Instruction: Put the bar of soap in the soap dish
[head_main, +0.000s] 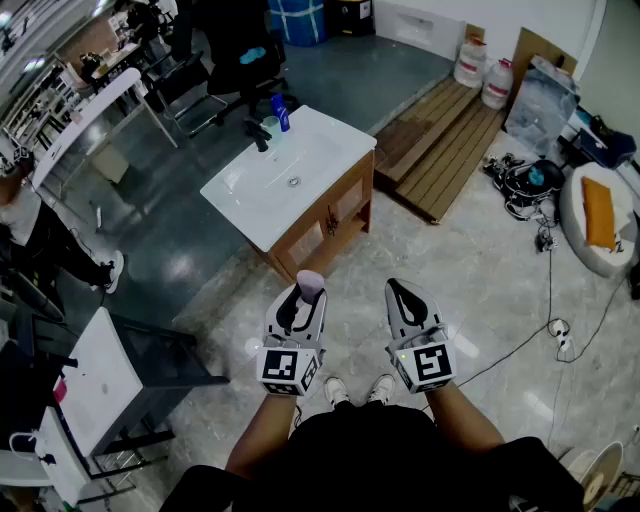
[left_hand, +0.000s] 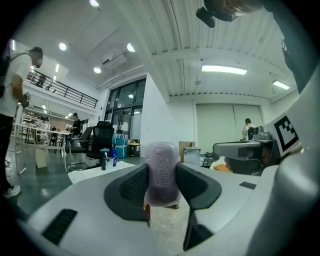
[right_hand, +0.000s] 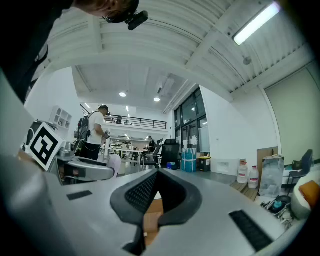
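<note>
A pale lilac bar of soap (left_hand: 161, 172) stands upright between the pads of my left gripper (left_hand: 161, 187), which is shut on it. From the head view the soap (head_main: 310, 284) sticks out past the left gripper (head_main: 301, 300) at waist height, over the floor in front of a white washbasin (head_main: 262, 201) on a wooden cabinet. My right gripper (head_main: 398, 290) is beside it, jaws together and empty; in its own view the right gripper (right_hand: 157, 173) holds nothing. A black tap (head_main: 260, 137), a blue bottle (head_main: 281, 111) and a cup stand at the basin's far edge. I cannot make out a soap dish.
Wooden pallets (head_main: 442, 140) lie to the right of the basin, with two jugs (head_main: 483, 68) behind them. Cables and gear (head_main: 535, 185) litter the floor at the right. An office chair (head_main: 235, 60) stands behind the basin, a white table (head_main: 95, 375) at the left, and a person (head_main: 30, 225) at the far left.
</note>
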